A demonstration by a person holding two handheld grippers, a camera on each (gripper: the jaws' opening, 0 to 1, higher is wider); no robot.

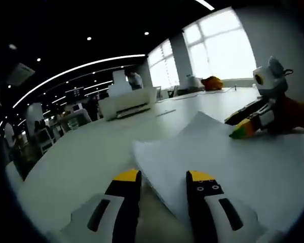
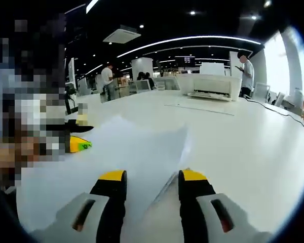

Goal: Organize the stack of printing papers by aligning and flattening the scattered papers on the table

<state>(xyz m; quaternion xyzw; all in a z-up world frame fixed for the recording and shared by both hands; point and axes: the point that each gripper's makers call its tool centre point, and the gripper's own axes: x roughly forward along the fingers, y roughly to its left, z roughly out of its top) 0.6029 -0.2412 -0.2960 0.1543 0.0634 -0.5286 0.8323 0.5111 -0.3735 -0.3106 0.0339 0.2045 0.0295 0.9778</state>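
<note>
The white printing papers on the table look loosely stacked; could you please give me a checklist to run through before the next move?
1. Left gripper open, jaws astride the near corner of the white printing papers: ok.
2. Right gripper open at the stack's other side: ok.
3. Sheets aligned: not ok; edges are fanned and one corner juts out.
4. Sheets flat: not ok; the top sheet lifts at its far corner in the right gripper view.
5. White table bare around the stack: ok; the white printer stands well beyond it.
6. Jaws touching the paper: cannot tell.
</note>
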